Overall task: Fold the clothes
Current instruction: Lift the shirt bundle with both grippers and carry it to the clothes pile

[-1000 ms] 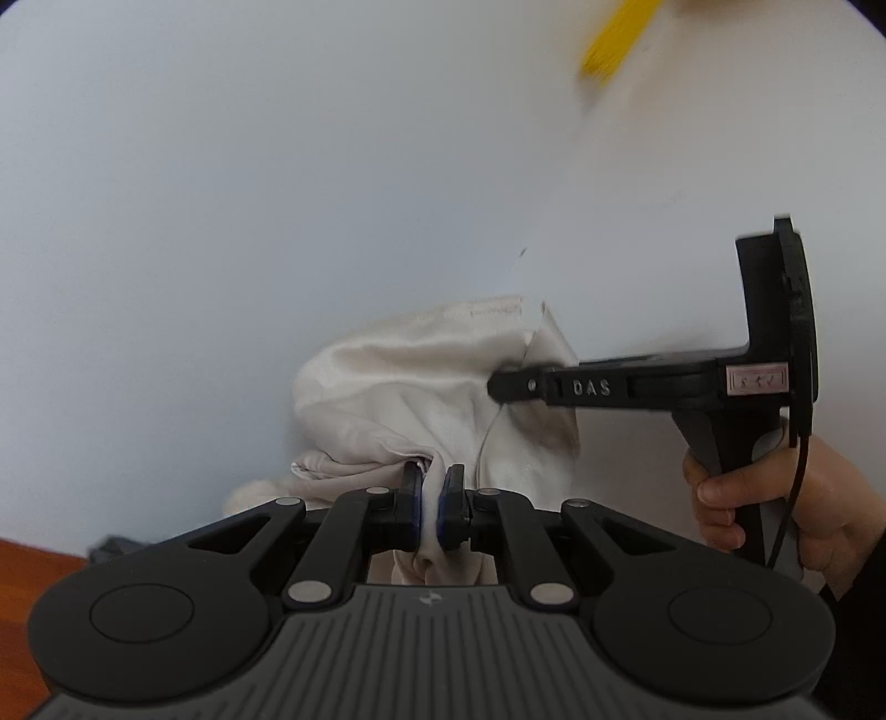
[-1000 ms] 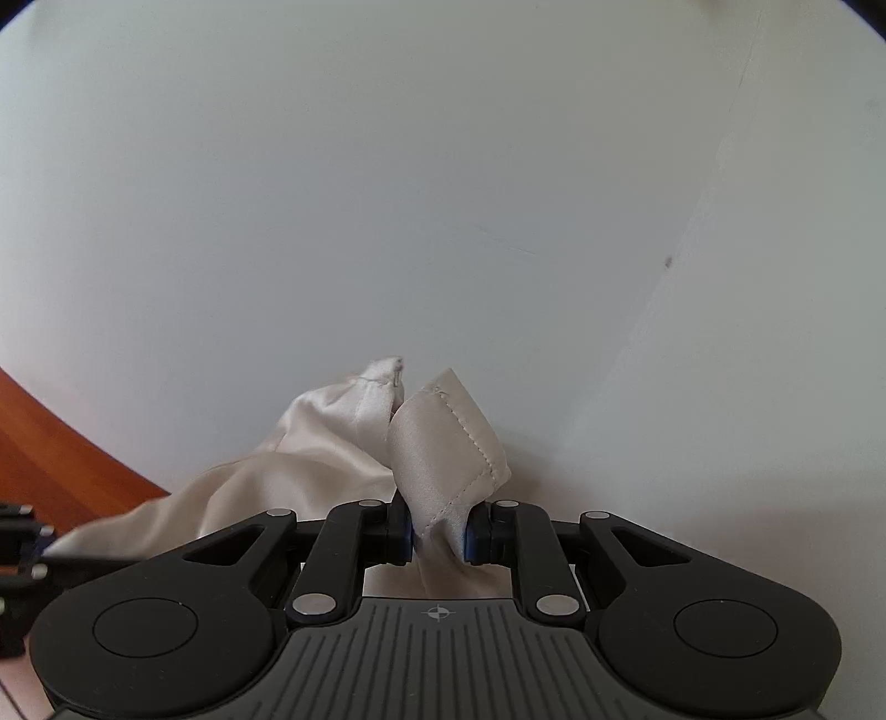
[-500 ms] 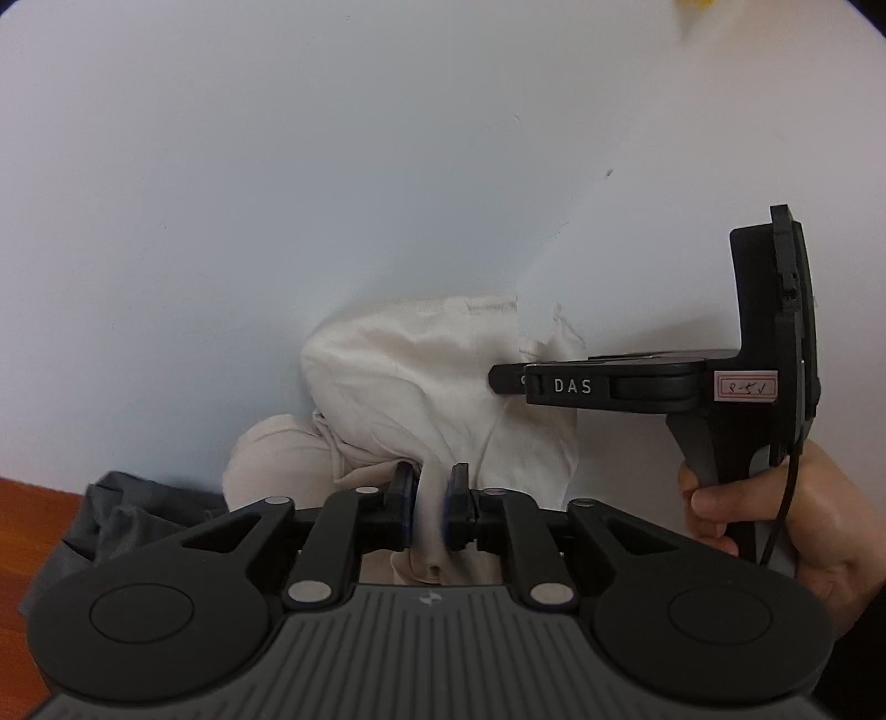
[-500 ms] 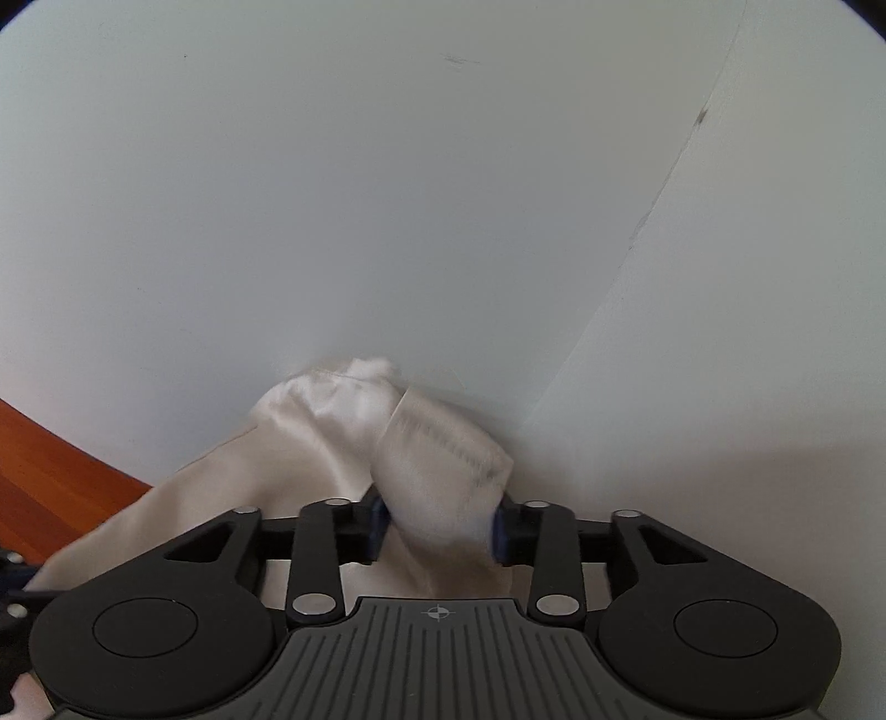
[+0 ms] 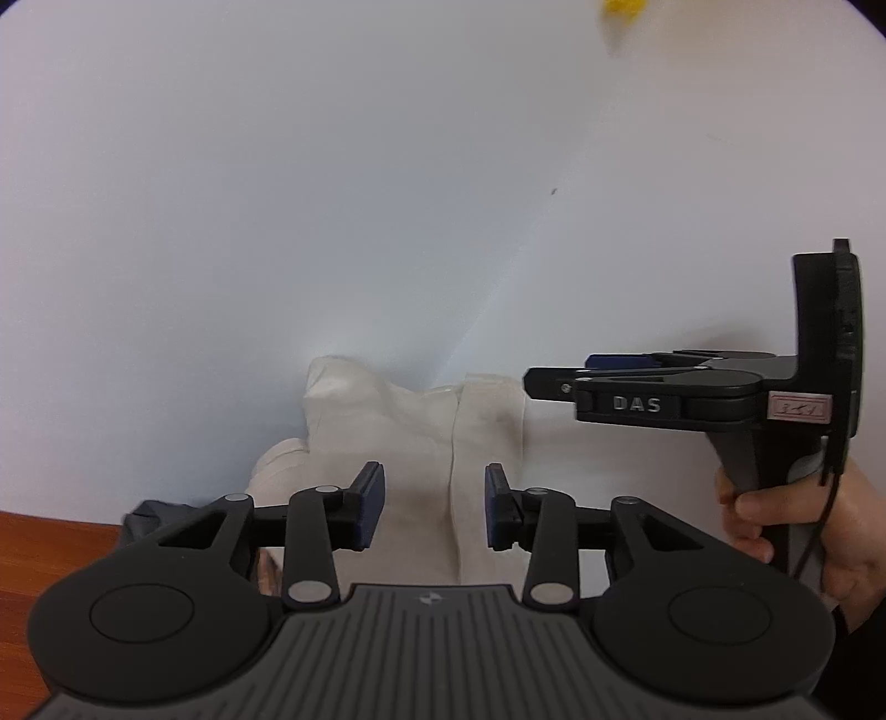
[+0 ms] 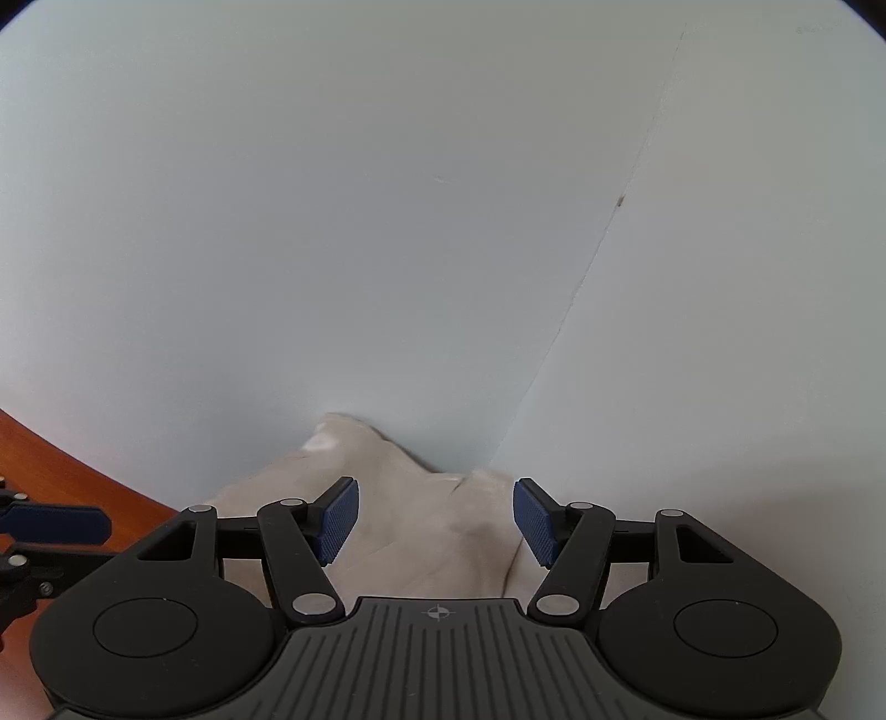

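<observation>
Left wrist view: the left tool stands with its jaws well apart, the blue pads clear of the fabric and gripping nothing. The cream garment lies bunched on the white desk directly ahead of and beneath the jaws, with a vertical seam or folded edge running down its middle. A grey cloth shows at the near left, just beside the cream garment, where the desk's white covering gives way to a brown wooden surface. The right tool enters from the right, seen side-on and marked "DAS", its tip just beside the garment's far right corner; from this side-on angle its jaw spacing cannot be told. The person's right hand grips its handle at the right edge. A blurred yellow object sits at the far top edge. Right wrist view: the right tool has its jaws spread wide, the blue pads empty. The cream garment lies on the white desk between and beyond the jaws, touching neither pad. The brown wooden surface shows at the near left, and part of the left tool appears at the left edge.
</observation>
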`<state>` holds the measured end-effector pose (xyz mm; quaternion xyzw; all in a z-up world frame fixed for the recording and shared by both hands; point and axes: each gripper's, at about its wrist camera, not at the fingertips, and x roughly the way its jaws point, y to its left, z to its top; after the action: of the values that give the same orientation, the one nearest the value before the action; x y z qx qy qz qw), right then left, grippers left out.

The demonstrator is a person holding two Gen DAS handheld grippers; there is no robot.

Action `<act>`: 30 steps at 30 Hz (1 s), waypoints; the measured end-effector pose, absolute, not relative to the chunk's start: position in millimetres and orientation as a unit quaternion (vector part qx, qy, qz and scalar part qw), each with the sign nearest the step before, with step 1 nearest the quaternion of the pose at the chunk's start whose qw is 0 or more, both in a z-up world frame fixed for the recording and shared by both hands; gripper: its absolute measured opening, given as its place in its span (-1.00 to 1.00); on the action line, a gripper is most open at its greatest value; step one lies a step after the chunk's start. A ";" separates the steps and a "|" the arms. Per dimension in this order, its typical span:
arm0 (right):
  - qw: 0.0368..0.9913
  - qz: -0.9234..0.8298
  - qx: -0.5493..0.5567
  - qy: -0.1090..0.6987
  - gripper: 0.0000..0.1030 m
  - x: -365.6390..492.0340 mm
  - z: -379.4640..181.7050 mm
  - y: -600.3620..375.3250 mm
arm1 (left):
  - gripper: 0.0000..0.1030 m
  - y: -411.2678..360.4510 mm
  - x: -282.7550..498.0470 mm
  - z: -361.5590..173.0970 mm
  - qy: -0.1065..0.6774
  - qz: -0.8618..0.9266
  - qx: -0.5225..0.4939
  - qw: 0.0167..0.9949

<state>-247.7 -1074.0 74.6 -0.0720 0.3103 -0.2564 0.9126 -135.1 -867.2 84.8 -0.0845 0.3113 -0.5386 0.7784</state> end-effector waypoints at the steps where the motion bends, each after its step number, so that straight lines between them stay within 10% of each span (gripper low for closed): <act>1: 0.913 -0.254 -0.073 0.310 0.26 -251.8 76.6 -1068.9 | -0.11 -863.2 -137.4 86.7 0.309 -0.538 -0.079 0.780; 20: 0.937 -0.205 -0.050 0.279 0.41 -352.6 114.5 -984.1 | 0.63 -759.2 -194.4 148.5 0.248 -0.532 -0.007 0.809; 30: 0.946 -0.196 -0.044 0.254 0.83 -377.6 113.8 -949.7 | 0.86 -719.2 -216.8 158.0 0.205 -0.527 0.068 0.822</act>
<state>-377.6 -949.7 113.8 -0.0445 0.2536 -0.1959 0.9462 -216.8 -719.2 158.0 0.0679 0.2051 -0.5275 0.8216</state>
